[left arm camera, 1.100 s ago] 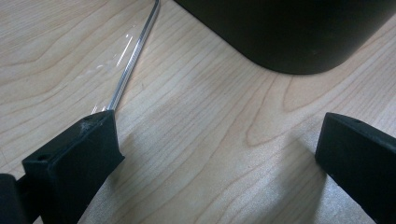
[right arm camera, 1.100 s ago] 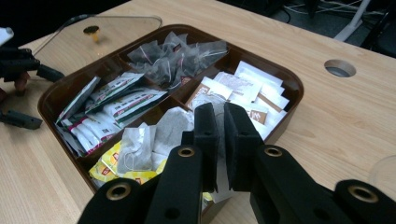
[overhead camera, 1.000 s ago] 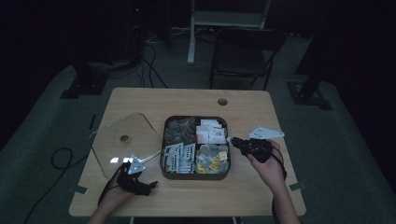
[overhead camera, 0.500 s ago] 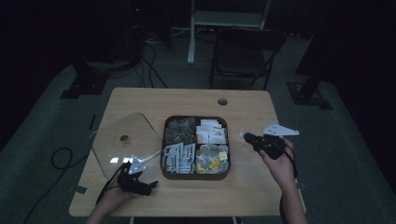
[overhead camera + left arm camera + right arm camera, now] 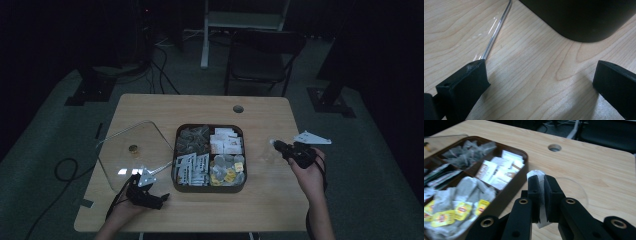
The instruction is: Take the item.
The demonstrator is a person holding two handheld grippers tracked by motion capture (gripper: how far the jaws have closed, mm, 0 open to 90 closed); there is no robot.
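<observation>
- Tray [image 5: 175,150] of dark brown plastic sits mid-table, split into four compartments, between the two grippers.
- Right gripper [image 5: 541,185] has its jaws pressed together on a small white sachet [image 5: 537,174], whose top edge sticks out above the fingertips and whose lower edge hangs below them.
- In the high view the right gripper [image 5: 279,146] is held by the right hand [image 5: 309,172] above bare table, well right of the tray's right wall.
- Left of the right gripper's jaws, the nearest compartment holds grey tea bags with yellow tags [image 5: 461,210]; the one beyond it holds white and brown packets [image 5: 499,173].
- Beyond the right gripper's tips, a round hole [image 5: 554,147] is cut in the wooden table [image 5: 599,175].
- Left gripper [image 5: 539,82] rests low on the table with jaws spread wide and only wood between them.
- Edge of a clear lid [image 5: 496,31] runs up from the left gripper's left jaw; the tray's dark rounded corner [image 5: 584,22] lies just ahead of the jaws.
- In the high view the left gripper [image 5: 159,199] lies off the tray's near left corner, the clear lid [image 5: 132,150] lying flat beyond it.
</observation>
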